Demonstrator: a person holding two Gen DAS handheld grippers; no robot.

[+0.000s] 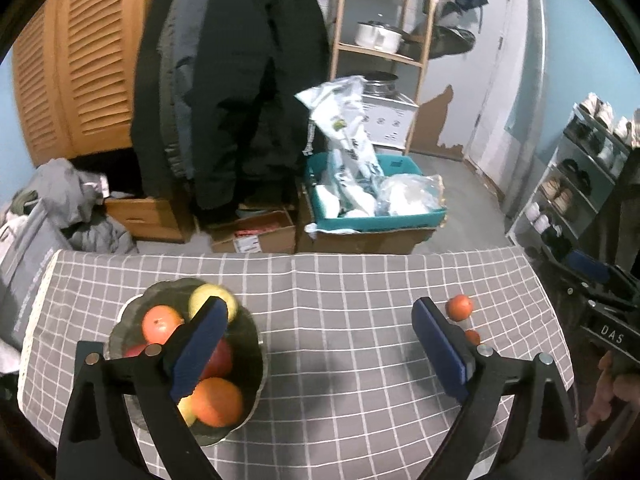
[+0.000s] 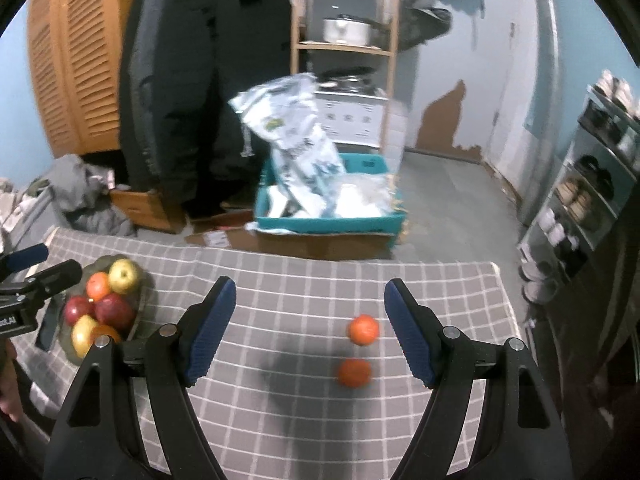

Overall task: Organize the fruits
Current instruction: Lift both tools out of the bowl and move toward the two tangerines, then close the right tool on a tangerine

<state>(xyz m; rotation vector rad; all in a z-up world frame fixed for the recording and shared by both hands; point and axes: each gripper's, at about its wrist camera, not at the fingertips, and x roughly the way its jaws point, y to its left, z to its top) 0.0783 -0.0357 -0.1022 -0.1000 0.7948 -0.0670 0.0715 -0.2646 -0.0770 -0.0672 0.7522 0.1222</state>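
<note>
— Two oranges lie loose on the desk, on its grey checked cloth: the farther orange and the nearer orange, close to each other but apart.

— And the other fruits?

— They are in the bowl at the left side of the desk: apples and oranges together.

— What about the right gripper?

— Its fingers are spread wide, nothing is between them. Both loose oranges show in the gap, nearer to the right finger.

— And the left gripper?

— Also spread and empty. One blue finger is above the bowl.
</note>
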